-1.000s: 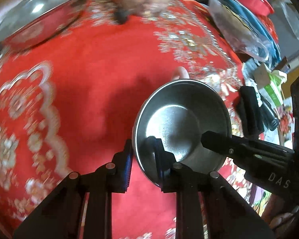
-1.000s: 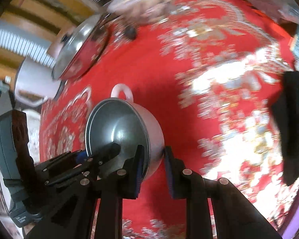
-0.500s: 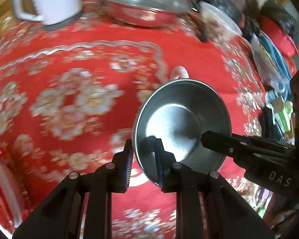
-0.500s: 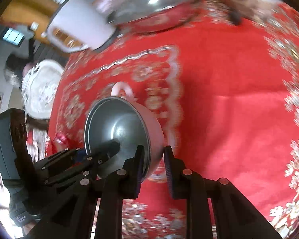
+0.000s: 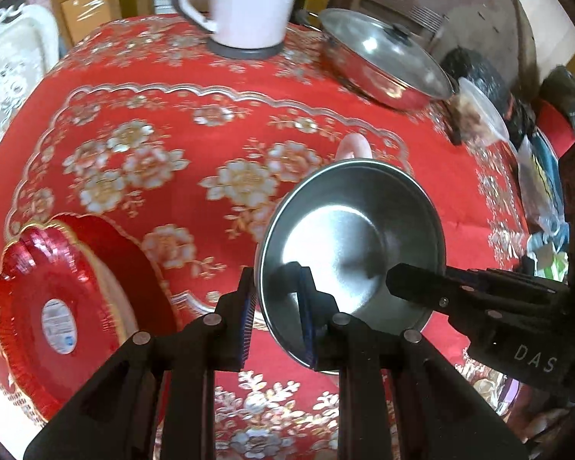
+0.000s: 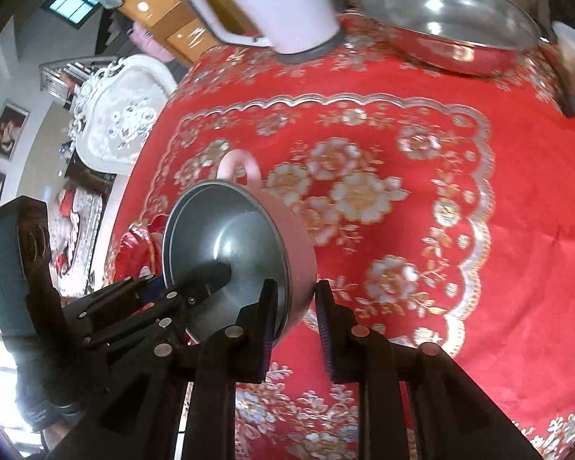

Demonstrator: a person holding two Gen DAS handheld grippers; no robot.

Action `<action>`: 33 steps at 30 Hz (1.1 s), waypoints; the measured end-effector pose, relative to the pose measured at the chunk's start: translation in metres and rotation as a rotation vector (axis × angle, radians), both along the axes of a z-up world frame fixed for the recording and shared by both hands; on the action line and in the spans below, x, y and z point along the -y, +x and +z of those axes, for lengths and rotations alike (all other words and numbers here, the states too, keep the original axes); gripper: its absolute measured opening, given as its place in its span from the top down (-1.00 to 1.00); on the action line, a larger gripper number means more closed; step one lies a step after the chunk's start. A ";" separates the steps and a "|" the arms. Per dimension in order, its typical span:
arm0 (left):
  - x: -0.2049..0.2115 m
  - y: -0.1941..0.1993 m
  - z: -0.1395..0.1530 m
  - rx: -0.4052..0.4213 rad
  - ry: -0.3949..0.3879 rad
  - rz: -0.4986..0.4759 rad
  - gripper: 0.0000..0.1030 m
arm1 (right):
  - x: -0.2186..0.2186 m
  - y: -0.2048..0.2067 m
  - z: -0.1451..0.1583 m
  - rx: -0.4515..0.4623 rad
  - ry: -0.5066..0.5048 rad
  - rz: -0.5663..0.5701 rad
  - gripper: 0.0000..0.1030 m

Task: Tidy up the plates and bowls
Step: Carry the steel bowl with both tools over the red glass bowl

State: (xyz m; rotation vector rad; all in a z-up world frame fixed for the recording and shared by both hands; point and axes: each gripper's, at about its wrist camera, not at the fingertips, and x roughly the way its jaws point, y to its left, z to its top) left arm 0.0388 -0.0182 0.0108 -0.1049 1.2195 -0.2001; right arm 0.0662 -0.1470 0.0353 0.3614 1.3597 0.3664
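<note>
- Swung across since a second ago: red plates point(image 5: 53, 306) at the tabletop's left edge now in view, likely the destination for stacking.
- Both tongs clamped on one steel bowl point(image 5: 349, 253), left gripper point(image 5: 276, 318) and right gripper point(image 6: 295, 322) each pinching opposite rim, unchanged.
- Bowl held tilted above the red tablecloth point(image 5: 211, 122); shiny, empty, pink outside with loop handle point(image 6: 237, 165).

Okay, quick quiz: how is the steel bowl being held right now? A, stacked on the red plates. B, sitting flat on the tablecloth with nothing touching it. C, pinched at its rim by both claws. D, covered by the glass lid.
C: the left claw and the right claw each clamp the rim of the steel bowl, one finger inside and one outside.
</note>
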 end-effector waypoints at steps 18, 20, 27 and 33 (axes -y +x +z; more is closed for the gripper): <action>-0.050 -0.012 0.019 0.039 -0.005 0.094 0.64 | -0.053 0.009 0.019 0.033 -0.012 0.110 0.60; -0.057 -0.014 0.022 0.045 -0.006 0.107 0.64 | -0.060 0.010 0.022 0.039 -0.011 0.122 0.60; -0.095 -0.023 0.026 0.045 -0.013 0.178 0.64 | -0.102 0.012 0.027 0.043 0.006 0.203 0.60; -0.133 -0.034 0.023 0.035 0.006 0.253 0.64 | -0.148 0.010 0.023 0.036 0.016 0.281 0.60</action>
